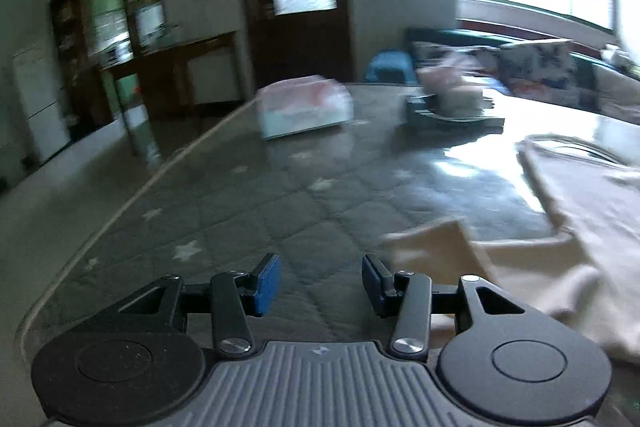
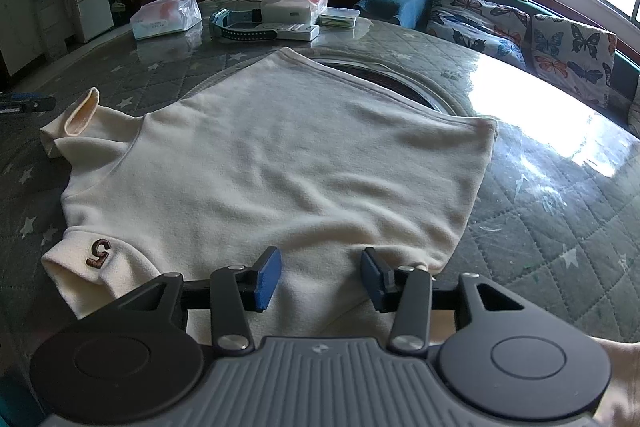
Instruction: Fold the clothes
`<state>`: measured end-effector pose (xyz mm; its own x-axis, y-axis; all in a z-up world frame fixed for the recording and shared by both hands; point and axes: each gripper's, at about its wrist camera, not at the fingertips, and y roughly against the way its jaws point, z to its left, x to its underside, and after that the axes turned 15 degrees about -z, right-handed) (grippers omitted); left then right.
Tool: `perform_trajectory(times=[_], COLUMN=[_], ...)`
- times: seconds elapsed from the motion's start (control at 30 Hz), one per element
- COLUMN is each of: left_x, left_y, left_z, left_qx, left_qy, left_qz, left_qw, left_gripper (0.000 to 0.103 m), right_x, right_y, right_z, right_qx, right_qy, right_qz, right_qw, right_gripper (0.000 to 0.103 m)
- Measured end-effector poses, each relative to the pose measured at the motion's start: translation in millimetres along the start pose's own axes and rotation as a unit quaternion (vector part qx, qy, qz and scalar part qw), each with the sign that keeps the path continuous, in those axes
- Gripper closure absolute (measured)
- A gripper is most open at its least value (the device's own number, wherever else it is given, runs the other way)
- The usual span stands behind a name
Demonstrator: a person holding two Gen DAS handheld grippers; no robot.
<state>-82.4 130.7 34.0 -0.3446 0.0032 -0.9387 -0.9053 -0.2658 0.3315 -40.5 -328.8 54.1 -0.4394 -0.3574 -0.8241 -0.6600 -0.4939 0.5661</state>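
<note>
A cream short-sleeved shirt (image 2: 280,155) lies spread flat on the quilted, glass-topped table (image 2: 540,195). Its near left sleeve carries a brown "5" patch (image 2: 100,253); the far left sleeve (image 2: 80,115) curls up at its cuff. My right gripper (image 2: 320,263) hovers open over the shirt's near edge, cloth below the pads but not pinched. In the blurred left wrist view, my left gripper (image 1: 320,267) stands open above bare table (image 1: 240,219), with the shirt (image 1: 580,227) just to its right. The left gripper's tip (image 2: 24,103) shows beyond the curled sleeve.
At the table's far side sit a plastic-wrapped tissue pack (image 2: 166,15), a tissue box (image 2: 294,3), a teal band (image 2: 240,27) and flat boxes. A round turntable rim (image 2: 400,79) shows behind the shirt. Butterfly cushions (image 2: 572,55) line a bench on the right.
</note>
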Motion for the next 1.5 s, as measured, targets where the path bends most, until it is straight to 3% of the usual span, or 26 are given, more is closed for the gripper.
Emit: perform_trajectory(times=[0.27,0.47,0.57,0.7,0.8,1.17,1.5], left_x=[2.4,9.3,12.6,13.4,10.4,-9.1,2.2], left_y=[17.3,7.3,2.2,-2.2,-2.2,-10.3,-30.7], left_z=[-45.1,-59.9,-60.6,-53.3,-46.4,5.6,39.9], left_qx=[0.103,0.122,0.121,0.112,0.101,0.008,-0.059], left_qy=[-0.039,-0.062,-0.065,-0.055,-0.043,0.01,0.041], left_qz=[-0.01,0.007,0.016,0.02,0.014,-0.013,0.024], left_qw=[0.9939,0.9905,0.9904,0.992,0.9939,0.9998,0.9971], left_gripper=[0.053,0.054,0.068,0.089,0.095,0.098,0.097], right_x=[0.2,0.6,0.9,1.0,1.0,1.4,1.5], right_y=[-0.4,-0.5,-0.6,-0.4,-0.3,0.1,0.5], right_z=[0.7,0.7,0.4,0.3,0.3,0.5,0.0], right_qx=[0.0,0.0,0.0,0.0,0.0,0.002,0.003], right_qy=[0.0,-0.001,-0.002,-0.002,-0.002,-0.002,-0.002], right_qz=[0.0,-0.001,-0.001,-0.002,-0.002,-0.003,-0.002], right_qw=[1.0,1.0,1.0,1.0,1.0,1.0,1.0], right_gripper=[0.057,0.057,0.057,0.057,0.057,0.057,0.057])
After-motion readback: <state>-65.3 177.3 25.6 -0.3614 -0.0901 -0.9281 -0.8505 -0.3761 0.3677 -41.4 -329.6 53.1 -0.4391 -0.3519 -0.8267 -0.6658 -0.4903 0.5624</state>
